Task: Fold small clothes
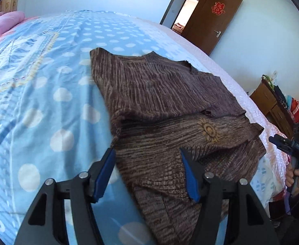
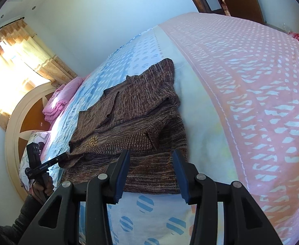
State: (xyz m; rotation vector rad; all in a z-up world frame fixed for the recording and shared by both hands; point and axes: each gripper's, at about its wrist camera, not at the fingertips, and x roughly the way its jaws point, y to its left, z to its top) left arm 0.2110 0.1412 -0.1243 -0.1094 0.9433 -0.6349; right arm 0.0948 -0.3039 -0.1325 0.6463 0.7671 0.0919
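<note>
A brown striped knit sweater (image 1: 169, 106) with a yellow sun motif (image 1: 209, 131) lies on the bed, with one part folded across its front. My left gripper (image 1: 147, 150) is open just above the sweater's near left edge; one blue finger is over the sheet, the other over the knit, and nothing is gripped. In the right wrist view the same sweater (image 2: 133, 110) lies ahead. My right gripper (image 2: 151, 152) stands open over its near hem and holds nothing. Each gripper shows in the other's view, held by a hand: the right gripper (image 1: 288, 145) and the left gripper (image 2: 47, 163).
The bed has a blue dotted sheet (image 1: 47, 102) and a pink patterned part (image 2: 251, 102). Folded pink bedding (image 2: 61, 100) lies by the headboard (image 2: 16, 122). A brown door (image 1: 212, 18) stands open, and a wooden cabinet (image 1: 272, 106) is beside the bed.
</note>
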